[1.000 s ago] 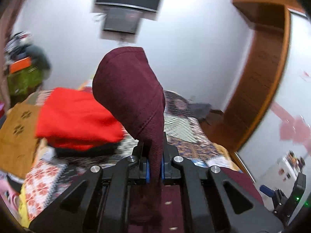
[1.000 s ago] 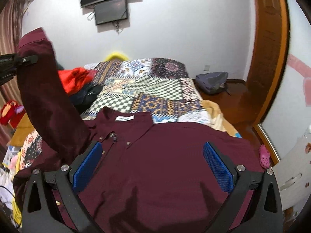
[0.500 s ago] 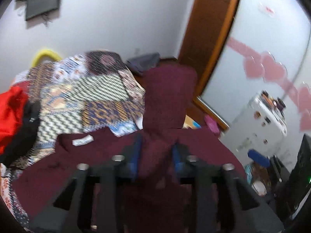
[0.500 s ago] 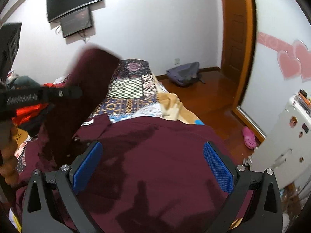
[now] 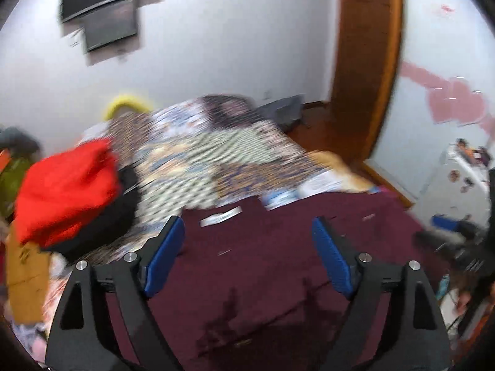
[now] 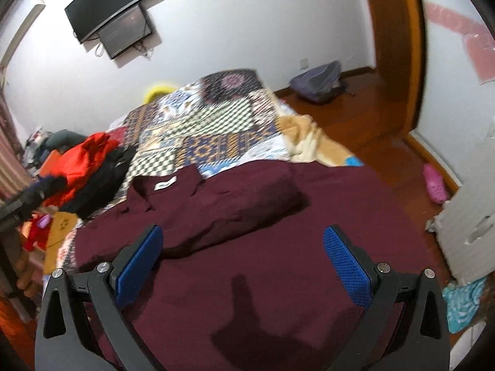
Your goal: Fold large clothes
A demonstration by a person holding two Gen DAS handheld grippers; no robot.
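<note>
While both grippers' jaws gape empty, left opening, red clothes [image 6: 83, 160] flank the maroon shirt [image 6: 247, 232].

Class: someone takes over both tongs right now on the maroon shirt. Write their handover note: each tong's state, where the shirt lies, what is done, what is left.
Left tongs: jaws opening, nothing between them, over the shirt.
Right tongs: open, empty, above the shirt's lower part.
Maroon shirt: spread face-up on the patchwork bed, collar with white label toward the far wall.
Done: one sleeve lies folded across the chest.
Left: the other sleeve (not clearly visible), then the body folds.
Red and black clothes pile sits beside the collar; likely best kept clear.
</note>
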